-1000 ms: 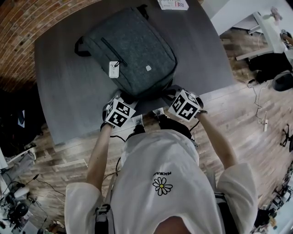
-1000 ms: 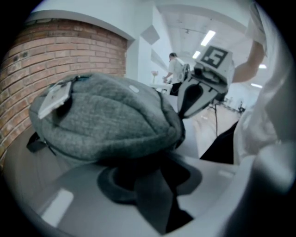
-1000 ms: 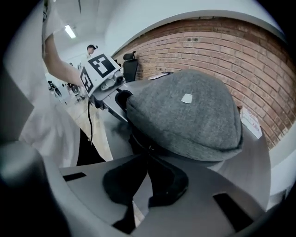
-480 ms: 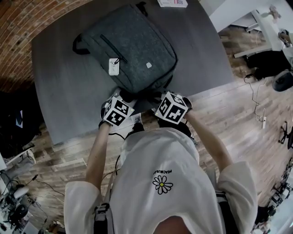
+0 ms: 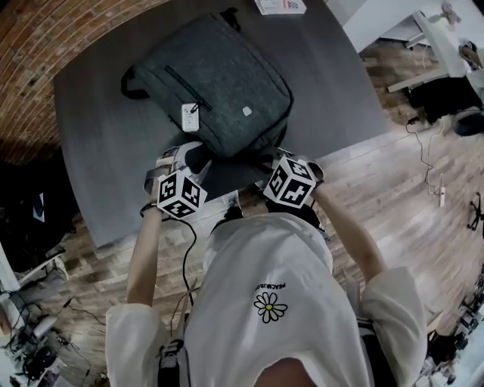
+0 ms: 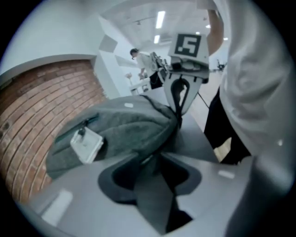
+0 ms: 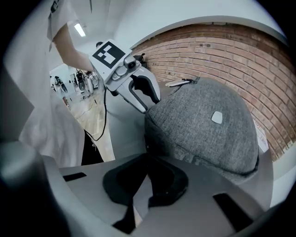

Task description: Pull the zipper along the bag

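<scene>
A grey backpack [image 5: 219,83] lies flat on the dark table [image 5: 98,151], a white tag [image 5: 189,116] hanging from its front-pocket zip. Both grippers are at the bag's near edge. My left gripper [image 5: 197,156] is nearly closed on a small pale piece there, seemingly the zipper pull [image 6: 147,159]. In the right gripper view, the left gripper [image 7: 147,99] touches the bag's rim [image 7: 155,115]. My right gripper [image 5: 265,160] pinches the same edge further right, and the left gripper view shows the right gripper [image 6: 178,113] nipping the fabric. The zipper line itself is hidden.
A white booklet [image 5: 281,6] lies at the table's far edge. The table's near edge [image 5: 227,200] runs just under the grippers, against the person's white shirt [image 5: 265,287]. A cable [image 5: 185,249] hangs from the left gripper. A brick wall [image 5: 45,38] stands to the left.
My left gripper has slid left along the bag's near edge, away from the right one. The right gripper shifted slightly left and stays at the edge.
</scene>
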Demonstrator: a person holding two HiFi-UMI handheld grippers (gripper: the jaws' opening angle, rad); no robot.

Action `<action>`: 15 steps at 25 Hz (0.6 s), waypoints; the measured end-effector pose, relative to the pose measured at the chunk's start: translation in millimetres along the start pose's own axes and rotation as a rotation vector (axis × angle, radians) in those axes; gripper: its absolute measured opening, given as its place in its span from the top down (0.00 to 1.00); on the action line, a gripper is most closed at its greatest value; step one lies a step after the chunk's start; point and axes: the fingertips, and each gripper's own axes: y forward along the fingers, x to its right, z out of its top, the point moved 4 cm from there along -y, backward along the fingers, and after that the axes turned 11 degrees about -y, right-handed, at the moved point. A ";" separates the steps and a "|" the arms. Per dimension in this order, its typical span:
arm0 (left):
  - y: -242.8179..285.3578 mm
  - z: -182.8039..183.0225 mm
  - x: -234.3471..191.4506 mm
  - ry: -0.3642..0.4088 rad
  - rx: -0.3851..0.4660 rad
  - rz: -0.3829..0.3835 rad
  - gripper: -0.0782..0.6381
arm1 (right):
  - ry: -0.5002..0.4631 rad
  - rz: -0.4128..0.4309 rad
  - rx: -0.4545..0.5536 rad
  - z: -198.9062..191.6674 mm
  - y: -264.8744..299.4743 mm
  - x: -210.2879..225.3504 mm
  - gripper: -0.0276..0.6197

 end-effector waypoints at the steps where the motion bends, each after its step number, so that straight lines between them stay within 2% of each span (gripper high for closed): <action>1: 5.8 3.0 0.4 0.023 -0.006 -0.014 0.67 | 0.004 -0.012 -0.009 -4.1 -0.8 3.0 0.95; 9: 64.1 70.3 18.2 0.126 0.044 -0.144 0.69 | 0.165 -0.179 -0.129 -73.8 -50.1 46.3 0.95; 12: 77.4 86.3 22.0 0.126 0.051 -0.177 0.70 | 0.190 -0.185 -0.152 -85.0 -59.1 53.1 0.94; 15: 83.0 91.4 24.2 0.120 0.041 -0.183 0.70 | 0.203 -0.156 -0.139 -85.9 -56.8 48.2 0.94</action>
